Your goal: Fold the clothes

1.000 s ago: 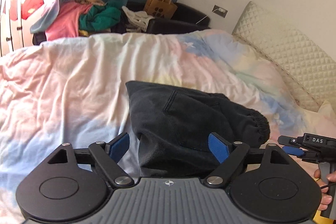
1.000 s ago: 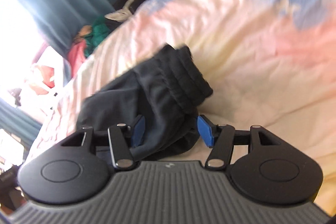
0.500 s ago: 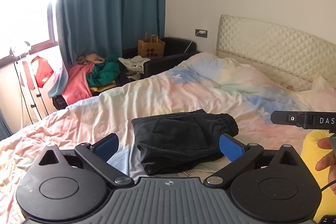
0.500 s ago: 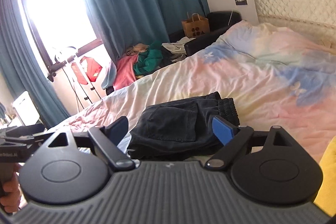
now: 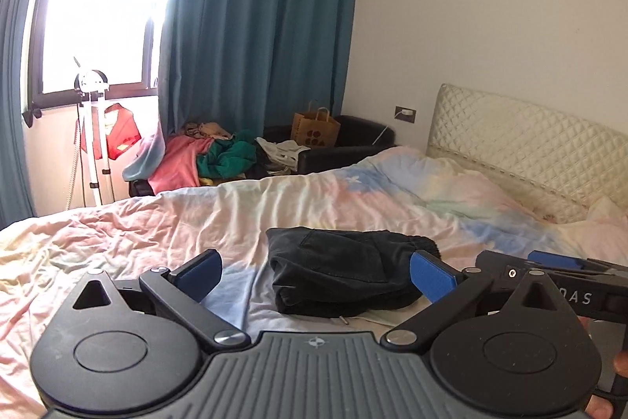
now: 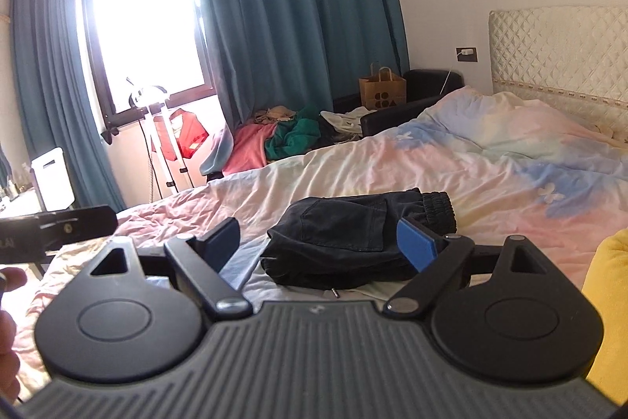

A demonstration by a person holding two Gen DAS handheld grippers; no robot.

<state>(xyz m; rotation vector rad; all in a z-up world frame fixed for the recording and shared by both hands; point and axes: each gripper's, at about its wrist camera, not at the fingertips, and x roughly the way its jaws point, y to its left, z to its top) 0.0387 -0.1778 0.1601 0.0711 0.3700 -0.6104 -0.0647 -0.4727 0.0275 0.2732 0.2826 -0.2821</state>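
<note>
A pair of black pants (image 5: 337,266) lies folded into a compact bundle on the pastel duvet (image 5: 274,207), elastic waistband to the right. In the right wrist view the same folded pants (image 6: 353,230) lie just beyond the fingers. My left gripper (image 5: 314,271) is open and held back above the near edge of the bed, nothing between its blue pads. My right gripper (image 6: 320,242) is also open and empty, raised clear of the bundle. The right gripper's body (image 5: 549,277) shows at the right edge of the left wrist view.
A quilted headboard (image 5: 530,144) stands at the right. Beyond the bed, a pile of clothes (image 5: 212,156) and a paper bag (image 5: 314,130) sit on a dark sofa by teal curtains. A yellow garment (image 6: 604,285) lies at the near right. A white stand (image 5: 92,128) is by the window.
Both grippers have let go of the black pants and pulled back and up from the bed; the views have levelled to show the room. The pants stay folded on the duvet.
</note>
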